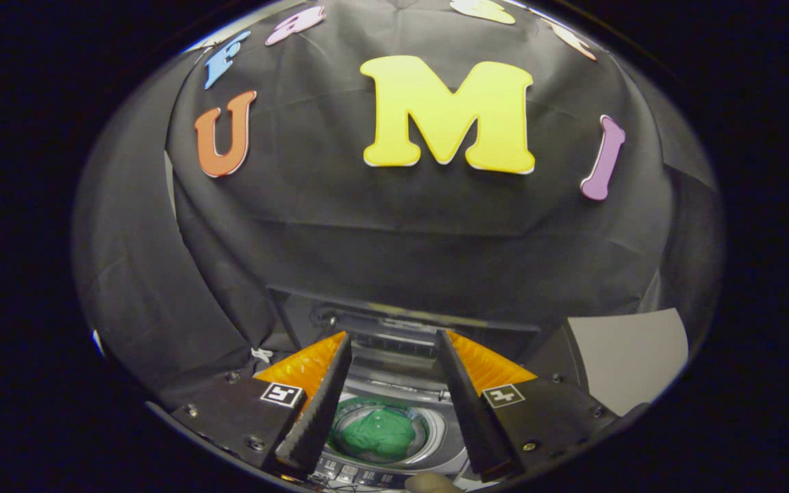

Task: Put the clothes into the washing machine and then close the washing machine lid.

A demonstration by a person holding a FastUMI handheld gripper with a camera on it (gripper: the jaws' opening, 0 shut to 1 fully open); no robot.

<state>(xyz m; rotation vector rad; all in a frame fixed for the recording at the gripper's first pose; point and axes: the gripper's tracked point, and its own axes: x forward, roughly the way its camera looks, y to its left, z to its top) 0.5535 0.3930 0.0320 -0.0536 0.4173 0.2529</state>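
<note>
A small top-loading washing machine sits below and between my fingers, seen from above. Its round drum holds a green garment, bunched up inside the tub. The lid stands raised at the far side of the machine, against the black cloth wall. My gripper hovers above the machine with its fingers spread apart and nothing between them. A row of buttons runs along the machine's near edge.
A light grey panel stands to the right of the machine. Black cloth walls close in behind and on both sides. A small pale object lies by the machine's near edge.
</note>
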